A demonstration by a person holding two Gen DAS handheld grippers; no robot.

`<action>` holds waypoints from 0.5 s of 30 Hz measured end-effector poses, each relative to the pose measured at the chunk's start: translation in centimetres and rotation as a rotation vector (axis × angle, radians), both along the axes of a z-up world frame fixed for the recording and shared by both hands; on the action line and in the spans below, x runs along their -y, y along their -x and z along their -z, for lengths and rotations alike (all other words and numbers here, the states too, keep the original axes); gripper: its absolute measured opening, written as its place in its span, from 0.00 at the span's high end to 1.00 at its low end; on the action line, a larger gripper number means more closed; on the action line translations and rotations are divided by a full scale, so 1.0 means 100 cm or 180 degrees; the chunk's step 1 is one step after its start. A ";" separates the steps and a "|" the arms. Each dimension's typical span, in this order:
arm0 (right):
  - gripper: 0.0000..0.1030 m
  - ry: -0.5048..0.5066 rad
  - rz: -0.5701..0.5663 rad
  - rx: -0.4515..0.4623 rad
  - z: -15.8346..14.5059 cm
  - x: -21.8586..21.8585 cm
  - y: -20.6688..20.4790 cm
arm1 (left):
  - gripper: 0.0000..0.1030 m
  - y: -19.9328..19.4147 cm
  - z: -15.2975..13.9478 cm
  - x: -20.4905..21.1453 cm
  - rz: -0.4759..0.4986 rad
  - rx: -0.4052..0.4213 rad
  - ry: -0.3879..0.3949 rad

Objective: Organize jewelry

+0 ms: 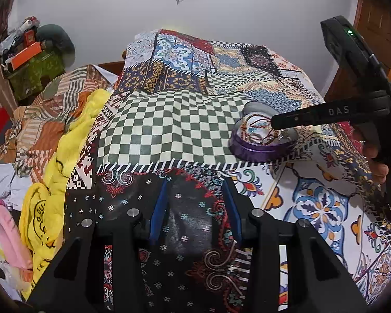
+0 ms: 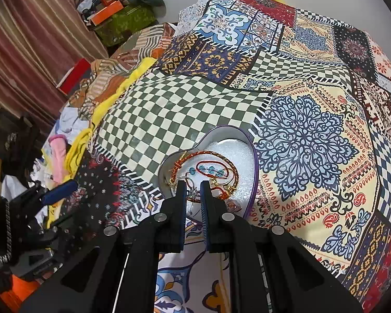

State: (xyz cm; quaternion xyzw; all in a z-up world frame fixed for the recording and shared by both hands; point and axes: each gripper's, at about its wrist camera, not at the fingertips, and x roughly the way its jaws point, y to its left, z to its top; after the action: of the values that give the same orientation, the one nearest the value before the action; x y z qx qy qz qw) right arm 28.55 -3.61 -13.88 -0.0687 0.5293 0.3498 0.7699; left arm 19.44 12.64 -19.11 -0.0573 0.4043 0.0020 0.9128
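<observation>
Left gripper (image 1: 195, 208), left wrist view: blue-padded fingers spread apart, holding nothing, poised over the dark floral patch of the patchwork bedspread (image 1: 169, 120); purple heart-shaped box (image 1: 260, 140) lies ahead to the right, the right gripper's tip reaching into it. Right gripper (image 2: 194, 190), right wrist view: fingers narrowly parted over the box (image 2: 254, 180); whether they pinch anything cannot be told. Braided orange bracelet (image 2: 208, 154) and blue-beaded red cord (image 2: 211, 169) rest inside on white lining.

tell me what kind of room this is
Probably a bedroom. A patchwork bedspread covers what looks like a bed, loose clothes are heaped beside it, and a striped curtain hangs behind. A heart-shaped jewelry box sits on the spread.
</observation>
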 end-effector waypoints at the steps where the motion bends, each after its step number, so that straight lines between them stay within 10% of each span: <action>1: 0.90 0.0027 0.0015 0.0070 -0.004 0.001 0.003 | 0.59 0.000 -0.003 0.001 0.0009 0.0017 0.0004; 15: 0.90 -0.0445 0.0433 0.1526 -0.135 0.066 0.125 | 0.59 0.045 -0.112 0.042 0.0145 0.0856 0.0054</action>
State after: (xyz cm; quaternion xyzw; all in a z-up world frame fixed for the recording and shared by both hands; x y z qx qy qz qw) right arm 16.08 -10.20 -0.38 -0.0605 0.3096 0.3067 0.8980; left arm 14.96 8.47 -7.92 -0.0555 0.2795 -0.0299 0.9581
